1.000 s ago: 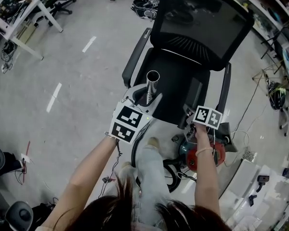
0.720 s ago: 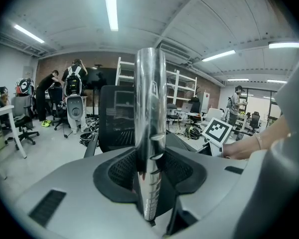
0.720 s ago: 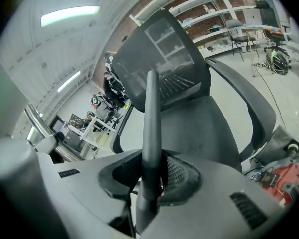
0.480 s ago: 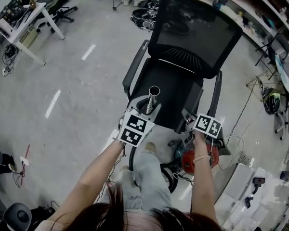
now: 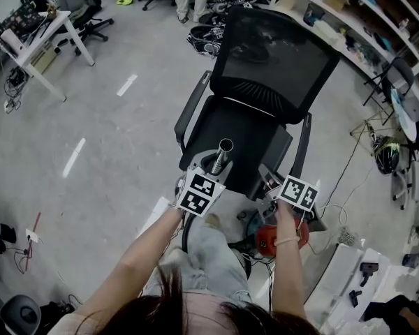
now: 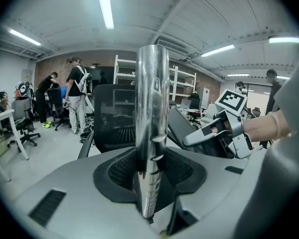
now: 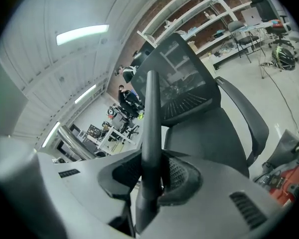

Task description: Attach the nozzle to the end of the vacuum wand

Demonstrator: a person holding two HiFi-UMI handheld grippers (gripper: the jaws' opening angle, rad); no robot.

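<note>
- Even light from long white ceiling strip lamps [image 6: 105, 6]
- Reflections streak the shiny chrome metal tube [image 6: 152, 108]
- Gripper views bulge, corners black
- Dark grey plastic nozzle [image 7: 150, 133] soft near lens

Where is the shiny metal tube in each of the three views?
Head view: the metal tube stands near the centre, open end up, gripped by the left gripper.
Left gripper view: the tube is upright in the middle, clamped between the jaws.
Right gripper view: the tube shows small and slanted at the left edge.
Shared landmark: the black office chair.
</note>
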